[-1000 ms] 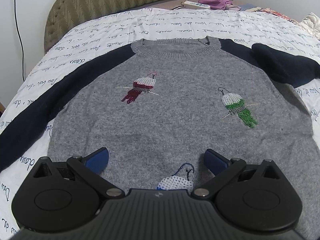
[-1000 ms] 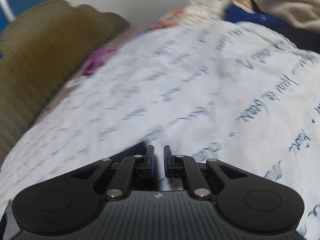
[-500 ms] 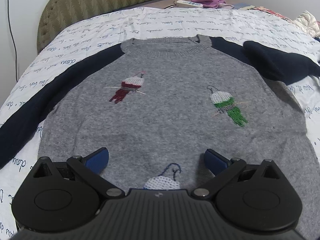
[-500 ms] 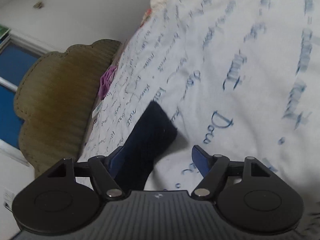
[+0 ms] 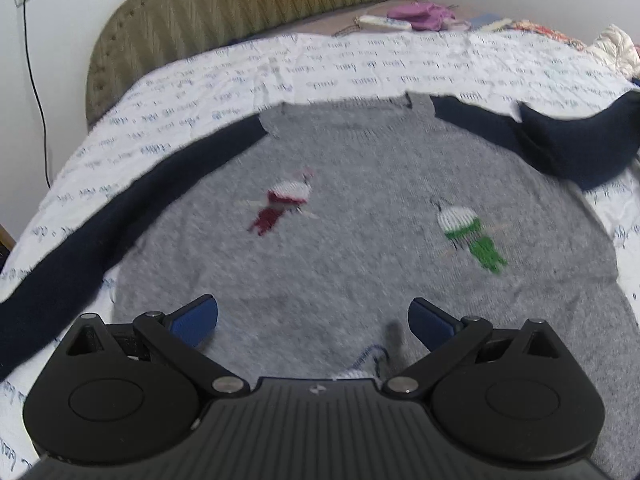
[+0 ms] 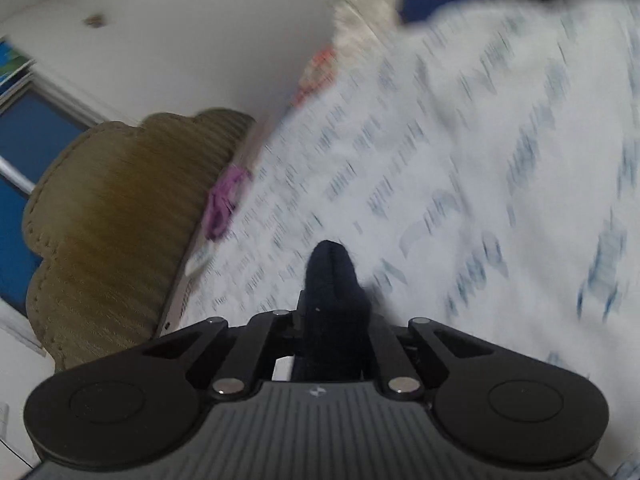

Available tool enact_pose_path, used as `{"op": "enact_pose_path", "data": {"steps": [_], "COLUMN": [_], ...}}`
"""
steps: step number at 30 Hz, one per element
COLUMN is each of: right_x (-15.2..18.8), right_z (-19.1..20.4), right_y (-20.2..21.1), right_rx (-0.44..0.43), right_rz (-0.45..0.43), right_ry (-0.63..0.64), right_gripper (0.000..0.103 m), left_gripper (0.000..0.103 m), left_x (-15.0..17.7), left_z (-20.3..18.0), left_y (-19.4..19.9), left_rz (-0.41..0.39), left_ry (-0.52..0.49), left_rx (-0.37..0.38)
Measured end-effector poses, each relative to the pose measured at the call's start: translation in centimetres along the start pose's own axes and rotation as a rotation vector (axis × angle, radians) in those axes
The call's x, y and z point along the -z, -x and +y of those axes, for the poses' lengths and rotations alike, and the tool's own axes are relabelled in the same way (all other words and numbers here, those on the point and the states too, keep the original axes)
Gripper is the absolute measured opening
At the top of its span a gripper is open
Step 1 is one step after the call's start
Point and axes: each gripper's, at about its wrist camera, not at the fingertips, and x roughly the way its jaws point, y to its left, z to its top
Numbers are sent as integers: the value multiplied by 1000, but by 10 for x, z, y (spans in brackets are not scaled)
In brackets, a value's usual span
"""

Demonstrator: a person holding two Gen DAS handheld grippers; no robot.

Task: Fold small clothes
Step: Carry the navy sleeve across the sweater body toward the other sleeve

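A small grey sweater [image 5: 360,216] with navy sleeves and knitted bird figures lies flat, front up, on the bed. Its left navy sleeve [image 5: 120,208] stretches out to the left. Its right navy sleeve [image 5: 576,140] is lifted and bunched at the right. My left gripper [image 5: 313,316] is open and empty, hovering over the sweater's lower hem. My right gripper [image 6: 334,316] is shut on the navy sleeve cuff [image 6: 332,276], which sticks out between its fingers above the sheet.
The white bedsheet [image 5: 360,64] with blue script covers the bed. An olive padded headboard [image 5: 248,4] stands at the far end. A purple cloth [image 5: 416,12] and a white strip lie by the headboard. More clothes [image 5: 616,44] pile at the far right.
My right gripper closed on the navy sleeve cuff and lifted it off the sheet. My left gripper stayed open and shifted slightly over the hem.
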Motion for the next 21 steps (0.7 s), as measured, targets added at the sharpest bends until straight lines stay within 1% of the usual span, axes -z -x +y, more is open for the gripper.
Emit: {"op": "enact_pose_path", "data": {"steps": [2,3,5,6,8,12,14,16,18,21], "right_x": [-11,-11,3,13,35,78,94,115,137,166], "right_z": [12,15,12,11,16,65,91,112,128,147], "right_y": [14,14,13,16,26,43,50,55,57,60], "right_rx": [8,23,103,126,109,48,-2,-40,-61,-70], "right_rz": [-25,-10,32,45,47,37,55,92,109,130], "right_ry": [83,120,164,187,256,447,502,562,645,761], "right_gripper": [6,6,6,6,6,6,6,6,6,6], "left_gripper": [103,103,103,103,103,103,103,103,103,103], "left_x": [-3,-4,-5,-5,-5,-5,-5,-3,-2,0], "left_z": [4,6,8,9,10,16,19,22,24,27], "left_y": [0,-1,-5,-7,-9,-11,-11,-11,-11,-11], "left_rz": [-7,-6,3,7,8,4,4,5,6,5], "left_ry": [16,28,48,52,54,59,69,79,79,76], "left_rx": [4,6,12,15,13,2,4,5,3,-8]}}
